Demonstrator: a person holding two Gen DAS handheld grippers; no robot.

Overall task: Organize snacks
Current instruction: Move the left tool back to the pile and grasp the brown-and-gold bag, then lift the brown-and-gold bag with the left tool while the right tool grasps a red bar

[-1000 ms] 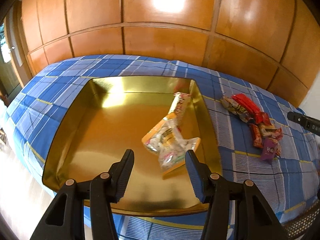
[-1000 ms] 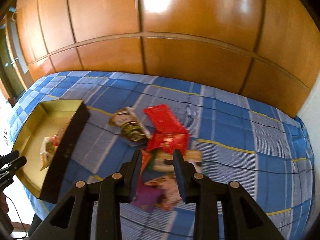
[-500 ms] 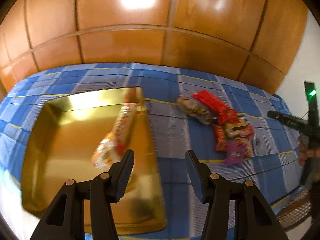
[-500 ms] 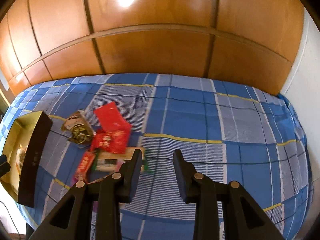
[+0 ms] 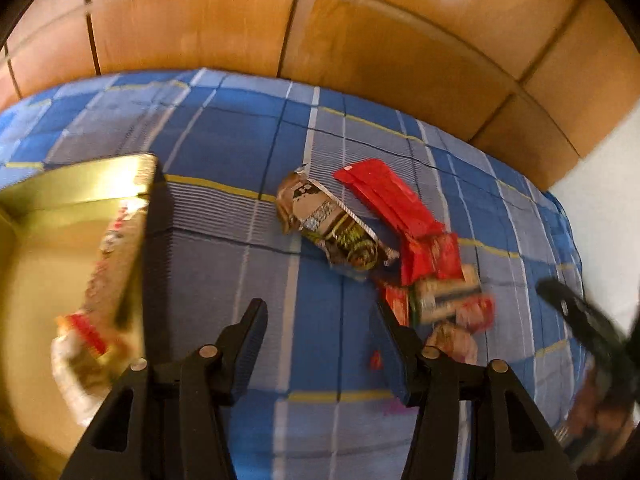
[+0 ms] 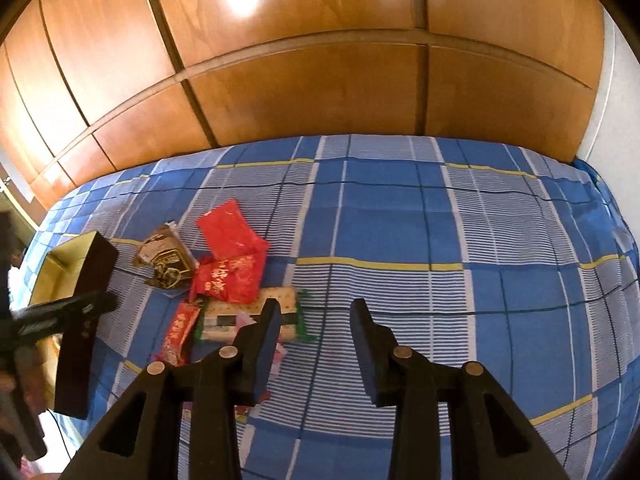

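A gold tray [image 5: 48,184] lies at the left with a long snack pack [image 5: 116,248] inside it. On the blue checked cloth lies a snack pile: a brown-silver packet [image 5: 332,224], a red packet [image 5: 388,200] and a cream-green biscuit pack [image 5: 444,292]. My left gripper [image 5: 320,320] hovers over bare cloth between tray and pile, its jaws opening with nothing between them. My right gripper [image 6: 316,312] hangs just right of the biscuit pack [image 6: 240,316] and the red patterned packet [image 6: 228,276], also opening and holding nothing.
Wooden panelled doors [image 6: 320,80] rise behind the cloth. The tray's dark outer wall [image 6: 100,256] stands left of the pile. The left gripper's finger [image 6: 60,312] reaches in from the left of the right wrist view. Bare blue cloth [image 6: 480,260] spreads to the right.
The left gripper swung right, from above the tray to the cloth beside the pile. The right gripper shifted right of the pile. Both pairs of jaws stand slightly wider.
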